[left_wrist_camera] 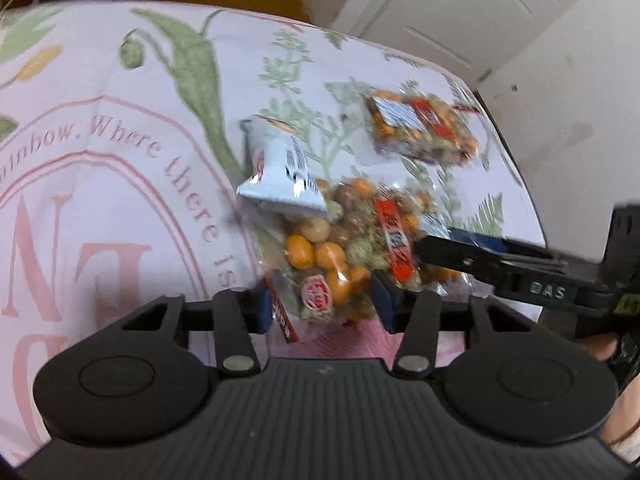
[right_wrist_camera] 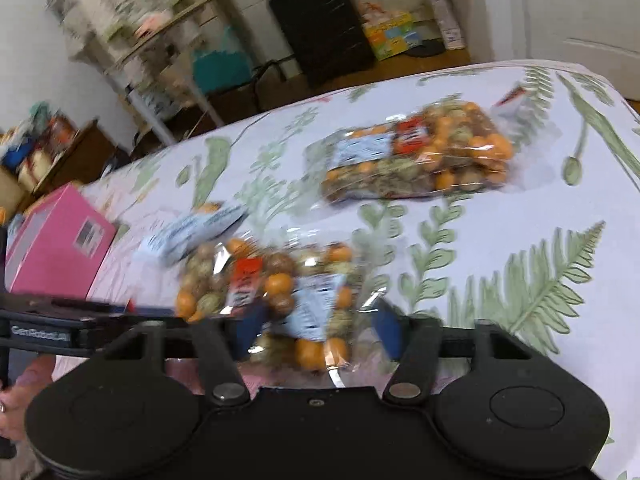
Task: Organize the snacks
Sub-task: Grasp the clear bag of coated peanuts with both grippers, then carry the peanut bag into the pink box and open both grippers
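Observation:
A clear bag of orange, brown and green coated nuts [left_wrist_camera: 344,248] lies on the floral cloth. My left gripper [left_wrist_camera: 323,306] has its blue pads pressed against both sides of the bag's near end. From the right, my right gripper reaches the same bag, and one of its fingers [left_wrist_camera: 440,250] rests on the far side. In the right wrist view the bag [right_wrist_camera: 280,288] sits between the right gripper's [right_wrist_camera: 318,330] blue pads, and a thin gap shows at the right pad. A white packet [left_wrist_camera: 280,172] lies on the bag's far end. A second nut bag [right_wrist_camera: 416,152] lies farther back.
A pink box [right_wrist_camera: 60,240] stands on the cloth to the left of the bag. The left gripper's body [right_wrist_camera: 60,328] crosses the lower left of the right wrist view. The cloth-covered surface [left_wrist_camera: 516,184] ends near a white wall and door. Boxes and a black case [right_wrist_camera: 320,28] stand beyond it.

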A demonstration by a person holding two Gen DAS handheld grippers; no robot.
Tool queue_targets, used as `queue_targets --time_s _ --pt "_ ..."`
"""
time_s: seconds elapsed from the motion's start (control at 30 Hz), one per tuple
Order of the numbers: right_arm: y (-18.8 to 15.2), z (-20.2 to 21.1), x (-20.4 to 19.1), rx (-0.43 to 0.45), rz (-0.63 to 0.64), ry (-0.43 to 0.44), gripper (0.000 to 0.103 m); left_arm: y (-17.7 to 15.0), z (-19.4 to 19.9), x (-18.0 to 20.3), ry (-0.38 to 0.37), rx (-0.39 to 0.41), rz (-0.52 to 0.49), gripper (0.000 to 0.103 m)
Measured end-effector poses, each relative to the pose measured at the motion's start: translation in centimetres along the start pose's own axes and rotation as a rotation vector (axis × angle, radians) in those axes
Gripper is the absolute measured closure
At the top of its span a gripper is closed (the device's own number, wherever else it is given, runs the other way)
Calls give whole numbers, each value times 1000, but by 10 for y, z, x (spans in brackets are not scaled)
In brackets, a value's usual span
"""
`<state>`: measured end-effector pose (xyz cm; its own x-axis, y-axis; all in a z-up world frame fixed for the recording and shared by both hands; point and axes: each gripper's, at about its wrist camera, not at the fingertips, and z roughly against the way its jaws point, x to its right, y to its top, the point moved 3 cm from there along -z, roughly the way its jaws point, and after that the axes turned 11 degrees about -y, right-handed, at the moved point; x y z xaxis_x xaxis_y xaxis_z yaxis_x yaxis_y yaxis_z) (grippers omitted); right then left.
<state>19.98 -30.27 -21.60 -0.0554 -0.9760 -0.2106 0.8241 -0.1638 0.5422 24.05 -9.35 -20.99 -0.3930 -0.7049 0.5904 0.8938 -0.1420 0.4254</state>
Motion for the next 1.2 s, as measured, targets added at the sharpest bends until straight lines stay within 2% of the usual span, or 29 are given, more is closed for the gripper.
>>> queue_targets --time_s 0.1,0.17,0.33,0.5,0.77,1.2 --pt "-2 2 -5 4 34 -21 52 -3 -1 15 57 -3 -92 60" --pt "-3 4 -6 -16 18 -17 53 -4 0 20 78 -14 -114 60" --pt "-17 17 -23 -69 37 -28 53 -11 12 24 94 -75 -110 60" --pt "-36 34 -41 -123 42 -16 52 -30 36 30 121 -128 -127 60" --pt "-57 55 -62 -139 35 9 51 -59 66 45 197 -148 -157 60" --pt "-70 100 -111 -184 101 31 51 -81 132 45 175 -159 -101 60"
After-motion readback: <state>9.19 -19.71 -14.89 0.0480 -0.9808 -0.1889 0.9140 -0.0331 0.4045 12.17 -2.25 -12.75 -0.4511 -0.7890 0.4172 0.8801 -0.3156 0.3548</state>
